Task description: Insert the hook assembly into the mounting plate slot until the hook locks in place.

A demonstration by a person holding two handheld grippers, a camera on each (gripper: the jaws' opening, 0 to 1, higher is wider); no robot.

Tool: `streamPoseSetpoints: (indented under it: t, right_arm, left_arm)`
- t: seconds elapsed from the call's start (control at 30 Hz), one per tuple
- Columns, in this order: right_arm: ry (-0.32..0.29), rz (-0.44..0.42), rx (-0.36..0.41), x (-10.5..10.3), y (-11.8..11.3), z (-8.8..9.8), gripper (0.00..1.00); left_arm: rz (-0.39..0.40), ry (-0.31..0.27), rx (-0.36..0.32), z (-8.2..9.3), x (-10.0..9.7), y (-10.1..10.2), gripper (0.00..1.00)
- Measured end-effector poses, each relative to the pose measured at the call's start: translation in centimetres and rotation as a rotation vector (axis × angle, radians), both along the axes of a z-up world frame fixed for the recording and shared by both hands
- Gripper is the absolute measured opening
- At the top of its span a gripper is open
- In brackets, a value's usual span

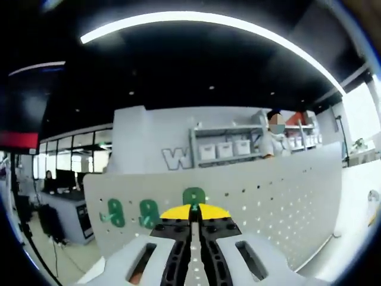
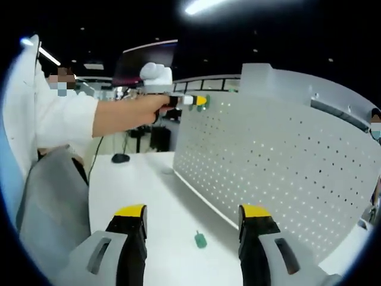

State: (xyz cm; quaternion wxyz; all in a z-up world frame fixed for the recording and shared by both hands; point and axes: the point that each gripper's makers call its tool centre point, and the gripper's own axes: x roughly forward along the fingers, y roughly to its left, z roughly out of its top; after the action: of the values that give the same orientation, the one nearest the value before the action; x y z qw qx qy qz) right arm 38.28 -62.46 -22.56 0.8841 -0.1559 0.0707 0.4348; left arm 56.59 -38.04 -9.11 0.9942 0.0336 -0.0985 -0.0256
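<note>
Seating: left gripper (image 1: pixel 193 215), jaws clenched on a green hook (image 1: pixel 194 195), presses it at the white pegboard (image 1: pixel 286 196); two more green hooks (image 1: pixel 113 212) sit at its 9 o'clock.
Right gripper (image 2: pixel 193 221): released, hovering over the white table (image 2: pixel 137 179).
Spare hook (image 2: pixel 200 240): on the table, 6 o'clock of the board.
Next: I'd judge a firm push until it locks.
Writing: a large "W" (image 1: pixel 177 158) on the far wall.

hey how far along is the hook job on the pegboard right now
Two green hooks already sit on the pegboard. In hand: the left gripper is shut on a third green hook, held at the board; whether it has locked cannot be told. Left: one green hook lies on the table between the open jaws of the right gripper.
</note>
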Motion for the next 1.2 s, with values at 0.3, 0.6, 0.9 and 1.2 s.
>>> streamPoseSetpoints:
  t: [0.3,0.6,0.9,1.2]
  right_arm:
    - [0.012,0.000,-0.009,0.3,0.0,-0.5,0.62]
    - [0.018,0.000,-0.011,0.5,0.0,-0.7,0.62]
    - [0.021,-0.002,-0.007,0.4,-0.1,-0.8,0.61]
    - [0.024,0.000,-0.012,0.4,0.0,-0.9,0.61]
  left_arm:
    - [0.019,-0.006,-0.009,-0.1,0.3,0.5,0.03]
    - [0.018,0.000,-0.006,-0.3,0.6,0.5,0.02]
    - [0.019,0.002,0.009,-0.5,0.9,0.3,0.02]
    - [0.026,0.006,0.025,-0.6,1.1,0.3,0.02]
